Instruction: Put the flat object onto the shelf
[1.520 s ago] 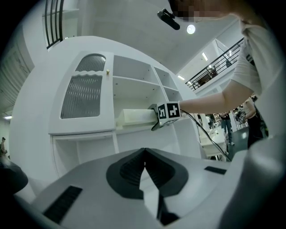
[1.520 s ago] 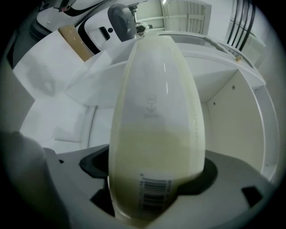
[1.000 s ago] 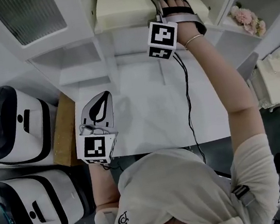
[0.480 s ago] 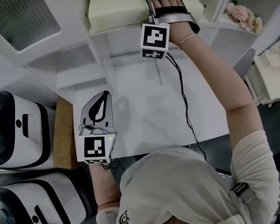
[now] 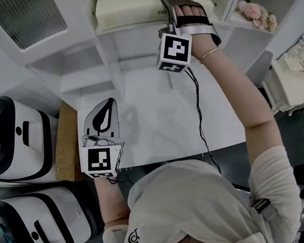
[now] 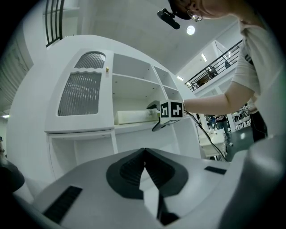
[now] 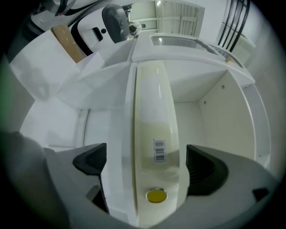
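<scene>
Cream plastic, smooth and round-edged: the slab (image 7: 154, 112) lies flat on the white shelf (image 7: 117, 134), its end at the front lip, with open compartment above it. My right gripper (image 7: 148, 164) has just been opening, and its dark ribbed pads stand wide on either side of the slab, neither pressing. My left gripper (image 6: 144, 172) is pressed together, empty, over the table's (image 5: 159, 128) left edge.
</scene>
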The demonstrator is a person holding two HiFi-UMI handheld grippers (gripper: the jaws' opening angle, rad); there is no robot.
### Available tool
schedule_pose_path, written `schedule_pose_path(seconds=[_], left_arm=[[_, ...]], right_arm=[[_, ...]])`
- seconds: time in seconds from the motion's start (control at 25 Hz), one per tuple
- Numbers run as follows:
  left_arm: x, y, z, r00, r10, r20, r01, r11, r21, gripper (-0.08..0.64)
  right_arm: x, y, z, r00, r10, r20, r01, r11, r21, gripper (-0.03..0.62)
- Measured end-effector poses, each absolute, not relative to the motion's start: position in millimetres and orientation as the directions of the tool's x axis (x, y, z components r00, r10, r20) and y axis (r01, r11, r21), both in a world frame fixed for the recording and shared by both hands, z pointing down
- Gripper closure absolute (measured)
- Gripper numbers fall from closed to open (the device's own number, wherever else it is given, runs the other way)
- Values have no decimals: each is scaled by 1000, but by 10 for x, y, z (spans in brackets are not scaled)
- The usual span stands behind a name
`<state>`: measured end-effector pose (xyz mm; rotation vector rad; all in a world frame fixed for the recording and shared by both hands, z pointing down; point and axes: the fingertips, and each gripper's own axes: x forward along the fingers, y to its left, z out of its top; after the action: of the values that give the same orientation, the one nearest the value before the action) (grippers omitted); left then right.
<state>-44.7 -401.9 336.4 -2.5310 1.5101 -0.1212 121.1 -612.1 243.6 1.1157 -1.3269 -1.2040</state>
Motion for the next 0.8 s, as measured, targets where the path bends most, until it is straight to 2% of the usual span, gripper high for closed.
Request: schedule_pose_path(seconds=[0.12,0.24,0.28,0.36,0.44,0.52,0.72,0.8], left_arm=[[-424,-3921,3357,483,-875,-29,-860,-468,-202,546],[-372,-3813,3354,497,-868,-28,-853,-482,-201,546],[-357,-3773,3359,502,-865,-28,-850,-487,-199,546],[-333,-3692,3379,512,-859,-24,-845,-498,-196,546],[-314,-3616,3403,520,-854,-18,-840,-507,-195,546],[-295,-3537,3424,527,-850,-12,-835,-516,-193,546],[-272,-3368,3476,540,-842,-2,-827,-530,-188,546],[-268,-3320,3471,542,-840,-4,-826,-532,-184,546]], right_arm=[[1214,-5875,2521,-112,-990,87,-85,97,992,34],[1273,-5618,2483,-119,-992,41,-138,57,989,49],[1303,-5527,2452,-117,-993,15,-162,34,986,87],[1372,-5358,2421,-106,-994,-20,-224,4,975,220],[1435,-5212,2457,-94,-995,-15,-295,14,955,295],[1476,-5048,2531,-106,-994,10,-392,51,919,411],[1531,-4629,2983,-153,-976,154,-592,215,777,483],[1588,-4483,3116,-146,-976,162,-655,218,724,550]])
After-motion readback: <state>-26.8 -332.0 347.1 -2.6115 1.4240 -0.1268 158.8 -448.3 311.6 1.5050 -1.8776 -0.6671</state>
